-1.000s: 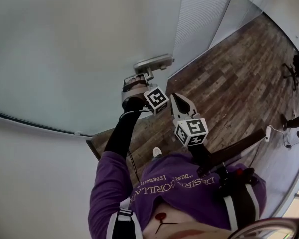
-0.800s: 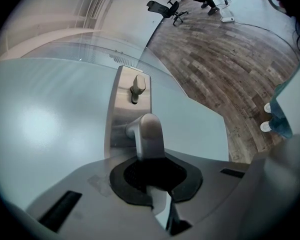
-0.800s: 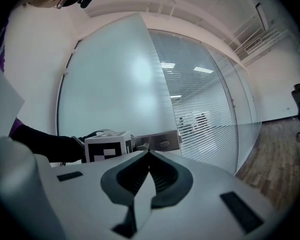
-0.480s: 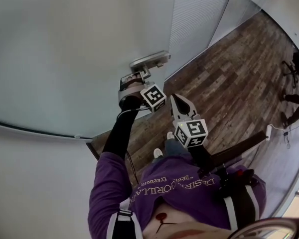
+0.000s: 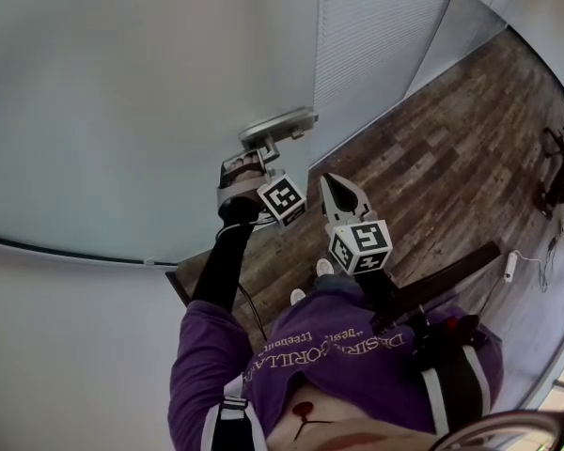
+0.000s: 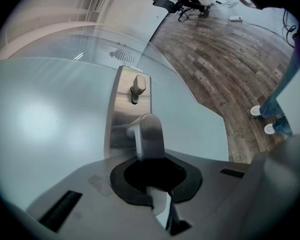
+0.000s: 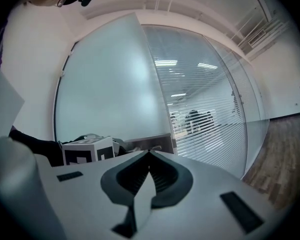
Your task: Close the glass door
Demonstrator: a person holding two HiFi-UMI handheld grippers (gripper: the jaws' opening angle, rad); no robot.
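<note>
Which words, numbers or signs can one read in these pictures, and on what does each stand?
Purple shirt: two lines of pale letters, upside down, too blurred to read.
Left marker cube, right marker cube: black-and-white square patterns, no words.
Door handle plate: bare metal, no text.

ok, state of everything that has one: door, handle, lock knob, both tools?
glass door: open, not shut
door handle: gripped by the left tool
lock knob: upright on the handle plate; locked or not, can't tell
left tool: shut on the door handle
right tool: shut, empty, clear of the door
</note>
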